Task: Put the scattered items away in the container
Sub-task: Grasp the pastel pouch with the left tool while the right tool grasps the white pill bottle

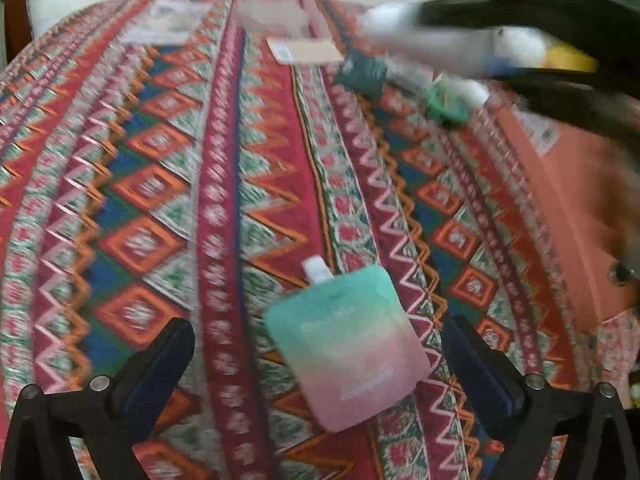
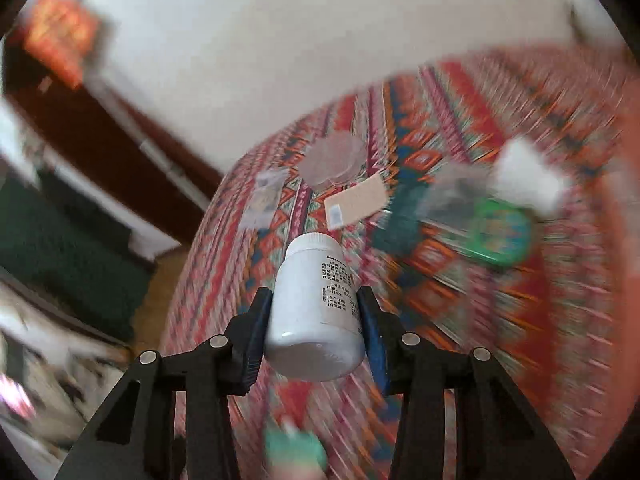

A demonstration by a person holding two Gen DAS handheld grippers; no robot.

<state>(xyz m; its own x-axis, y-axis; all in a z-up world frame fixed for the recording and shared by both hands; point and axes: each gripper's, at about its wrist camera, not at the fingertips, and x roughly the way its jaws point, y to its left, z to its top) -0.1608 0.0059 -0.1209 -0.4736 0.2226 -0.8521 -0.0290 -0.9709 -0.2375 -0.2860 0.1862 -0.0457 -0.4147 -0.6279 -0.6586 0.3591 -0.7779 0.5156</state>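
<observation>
The left claw (image 1: pixel 320 364) hangs low over the patterned cloth (image 1: pixel 168 184) that covers the surface, its two black fingers (image 1: pixel 160 364) spread wide and gripping nothing. Between them — though touching neither — lies a spouted pouch (image 1: pixel 346 346), teal fading to pink, flat on the cloth with its white spout pointing away from the camera and a little to the left.

The right claw (image 2: pixel 316 312) is raised above the surface and tilted, so the room's white wall and dark furniture swing through its view at a slant. Its blue-padded fingers (image 2: pixel 256 332) are clamped on a white pill bottle (image 2: pixel 314 308), one against each side of the body; the bottle's base faces the camera and its cap points forward over the cloth. Printed text runs down its label, too small to read.

Farther across the cloth, all blurred, lie a tan card with a barcode label (image 2: pixel 354 204), a clear round lid or dish (image 2: pixel 334 158), a small clear packet (image 2: pixel 266 196), a dark green item (image 2: pixel 400 220) and a round green tin (image 2: pixel 502 236). In the left view an orange-pink box (image 1: pixel 572 216) sits at the right edge — I cannot tell whether it is the container.
</observation>
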